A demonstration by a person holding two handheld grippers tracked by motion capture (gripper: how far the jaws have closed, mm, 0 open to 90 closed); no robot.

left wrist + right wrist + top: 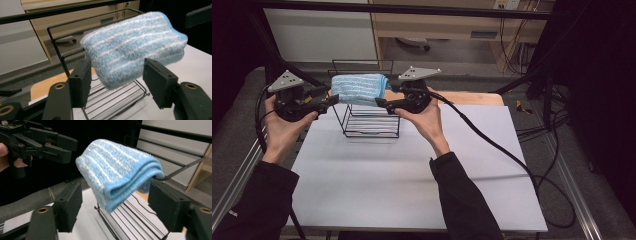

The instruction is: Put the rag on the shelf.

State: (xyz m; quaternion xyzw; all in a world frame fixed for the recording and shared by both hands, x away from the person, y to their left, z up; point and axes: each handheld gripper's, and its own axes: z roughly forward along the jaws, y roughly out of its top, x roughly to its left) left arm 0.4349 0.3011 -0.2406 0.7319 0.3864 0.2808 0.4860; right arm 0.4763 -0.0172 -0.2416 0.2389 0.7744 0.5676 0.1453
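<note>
A folded light-blue towel with white stripes [359, 89] hangs over the top bar of a black wire rack [371, 126] at the back of the white table [412, 175]. My left gripper [331, 96] is at the towel's left end, open, its jaws either side of the towel [132, 50] without closing on it. From the opposite side my right gripper [387, 95] faces the towel's bound edge [117, 177], also open. The left gripper [50, 143] appears beyond the towel in the right gripper view. The rack's shelf wires [112, 100] lie below the towel.
A wooden board [472, 97] lies behind the table's far right edge. The right gripper's black cable [497, 147] trails across the table and loops off its right side. Black frame bars [282, 55] stand at the back left, with a cabinet [437, 25] beyond.
</note>
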